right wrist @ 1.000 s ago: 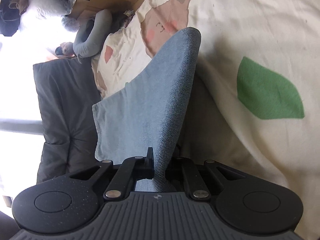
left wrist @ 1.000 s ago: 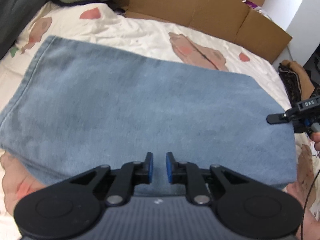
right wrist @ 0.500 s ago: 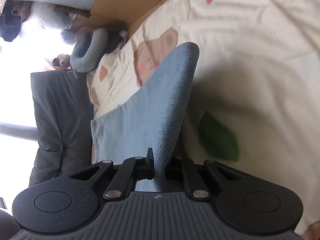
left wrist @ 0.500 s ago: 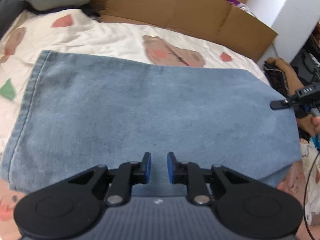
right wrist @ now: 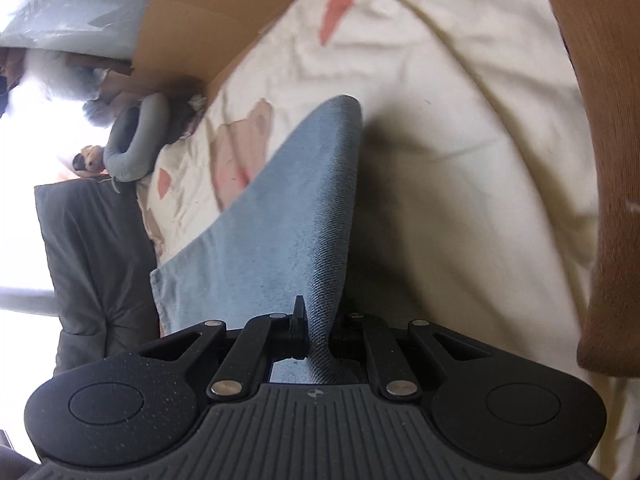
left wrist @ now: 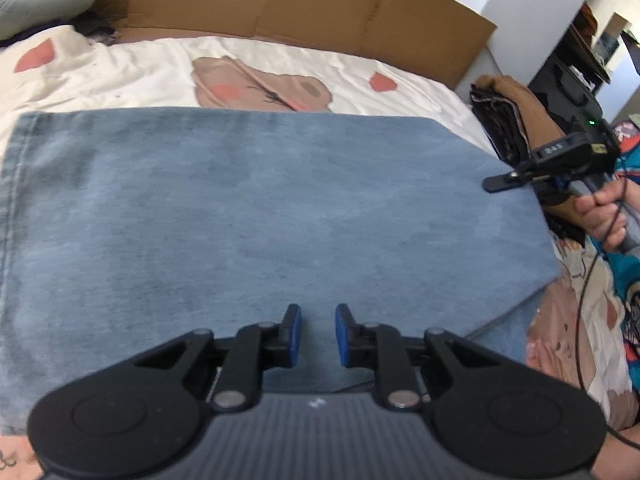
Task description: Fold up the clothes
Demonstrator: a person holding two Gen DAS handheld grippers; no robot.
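The blue denim garment (left wrist: 260, 216) is spread flat on the bed (left wrist: 120, 68). The left gripper (left wrist: 318, 334) is held just above it, its 2 fingers (left wrist: 294, 330) slightly parted and empty, having just been opening. The garment's edge is clamped tightly in the right gripper (right wrist: 318, 338).

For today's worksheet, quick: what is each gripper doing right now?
Left gripper: open, holding nothing, jaws just been opening.
Right gripper: shut on the blue denim garment.

Blue denim garment (left wrist: 260, 216) lies on the bear-print bed sheet (left wrist: 120, 68).
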